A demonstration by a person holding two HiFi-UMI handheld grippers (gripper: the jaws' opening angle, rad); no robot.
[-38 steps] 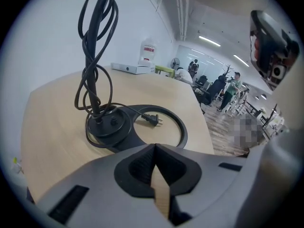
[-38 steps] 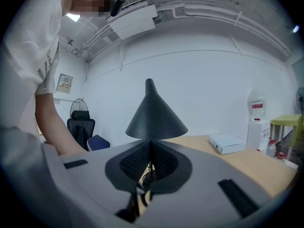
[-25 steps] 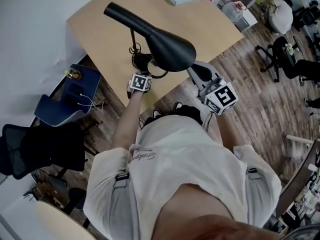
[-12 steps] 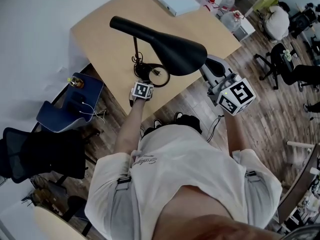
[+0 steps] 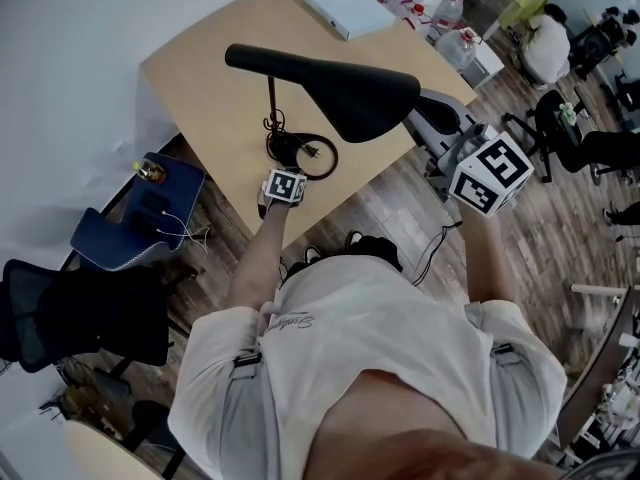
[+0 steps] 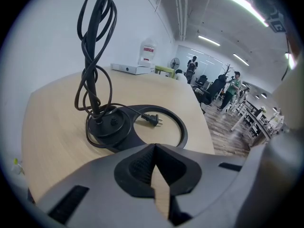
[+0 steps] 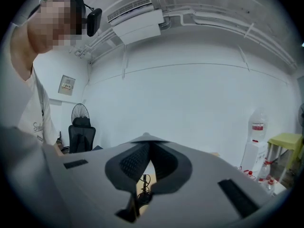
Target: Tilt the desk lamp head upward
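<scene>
A black desk lamp stands on the wooden table (image 5: pixel 210 78). Its long head (image 5: pixel 365 93) lies nearly level above the thin stem (image 5: pixel 272 103) and the ring base (image 5: pixel 305 155); a cable winds round the stem (image 6: pixel 92 56), and the plug (image 6: pixel 151 119) lies inside the ring. My left gripper (image 6: pixel 154 148) is shut and holds nothing, just short of the base (image 6: pixel 114 127); its marker cube (image 5: pixel 284 185) sits at the table's edge. My right gripper (image 7: pixel 145 139) is shut and aims at the stem. Its marker cube (image 5: pixel 490 173) is right of the lamp head, which hides its jaw tips.
A white flat box (image 5: pixel 347 8) lies at the table's far corner. Water bottles (image 5: pixel 462 38) stand on the floor beyond it. A blue seat (image 5: pixel 140 208) and a black office chair (image 5: pixel 85 308) stand left of the table, and more chairs (image 5: pixel 560 118) at the right.
The lamp head has risen from a downward slope to nearly level. My right gripper moved up and to the right beside it. The left gripper stayed by the base.
</scene>
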